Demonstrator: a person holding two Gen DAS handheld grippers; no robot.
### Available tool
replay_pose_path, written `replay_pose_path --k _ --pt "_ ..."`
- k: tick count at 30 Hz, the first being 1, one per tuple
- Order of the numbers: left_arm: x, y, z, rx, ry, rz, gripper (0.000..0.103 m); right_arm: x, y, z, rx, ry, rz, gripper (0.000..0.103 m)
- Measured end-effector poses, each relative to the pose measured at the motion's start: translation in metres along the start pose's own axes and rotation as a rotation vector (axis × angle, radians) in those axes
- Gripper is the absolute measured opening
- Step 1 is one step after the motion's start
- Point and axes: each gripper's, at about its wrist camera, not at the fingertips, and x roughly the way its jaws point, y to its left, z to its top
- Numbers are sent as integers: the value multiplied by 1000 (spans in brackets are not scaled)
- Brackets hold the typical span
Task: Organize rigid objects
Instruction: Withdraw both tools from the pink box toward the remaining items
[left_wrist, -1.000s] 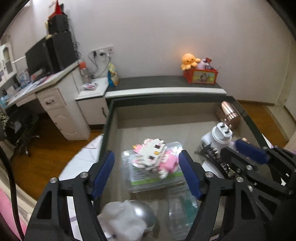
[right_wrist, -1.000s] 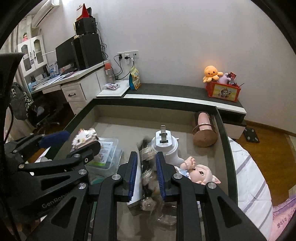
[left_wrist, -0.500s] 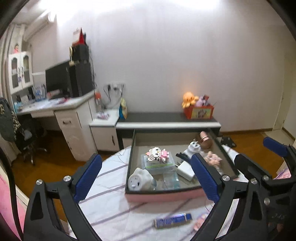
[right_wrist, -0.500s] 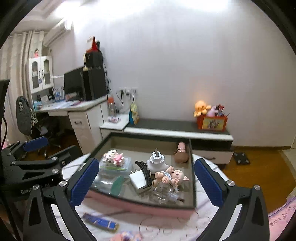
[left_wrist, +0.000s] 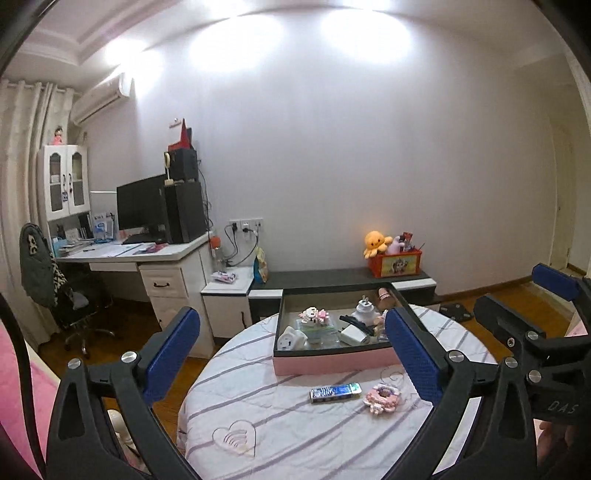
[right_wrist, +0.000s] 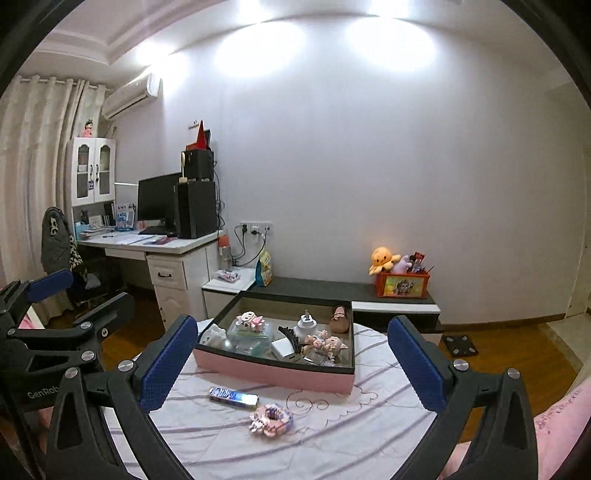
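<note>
A pink tray (left_wrist: 332, 360) with a dark rim stands on the round, striped-cloth table (left_wrist: 280, 424). It holds a block figure (left_wrist: 314, 315), a white plug (left_wrist: 364, 309), a pig doll (right_wrist: 325, 341) and other small items. In front of the tray (right_wrist: 273, 371) lie a blue wrapped bar (left_wrist: 335, 393) (right_wrist: 233, 397) and a pink ring-shaped toy (left_wrist: 381, 398) (right_wrist: 271, 418). My left gripper (left_wrist: 291, 314) hangs well back from the tray, its jaws still opening with nothing between them. Beside it my right gripper (right_wrist: 292, 321) stands open and holds nothing.
A desk (left_wrist: 147, 254) with a monitor and a chair (left_wrist: 44, 273) stand at the left. A low bench (left_wrist: 332, 277) behind the table carries an orange box (left_wrist: 394, 263) with a plush octopus. A scale (right_wrist: 460, 345) lies on the wooden floor.
Both grippers have pulled back and up from over the tray, which now looks small and far. The right jaws, nearly shut before, now stand wide; the left jaws have widened too.
</note>
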Motion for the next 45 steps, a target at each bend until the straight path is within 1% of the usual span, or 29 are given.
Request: replay_pose_path --k 4,6,10,13,18,39,42,45 --pt "-29 1 1 -5 -36 1 102 -28 5 -1 13 -24 8 103" --pt "-44 1 1 -4 -67 14 102 -41 7 -1 15 -44 7 103" --pt "-59 3 0 -12 -84 14 102 -57 12 -1 16 -63 11 103" --pt "-64 2 0 -14 -95 22 102 -66 15 -2 9 -76 5 103" --pt "-63 1 0 -6 -103 30 102 -66 14 -2 14 -79 7 103" --pt "-53 -1 -2 -9 -91 10 102 -70 13 -7 19 -75 -7 103" --pt "-48 0 -4 -13 -79 5 103 -68 12 -8 21 -70 -8 103" --pt "-33 0 -13 -6 -39 -3 103 -64 12 -12 19 -51 -11 103"
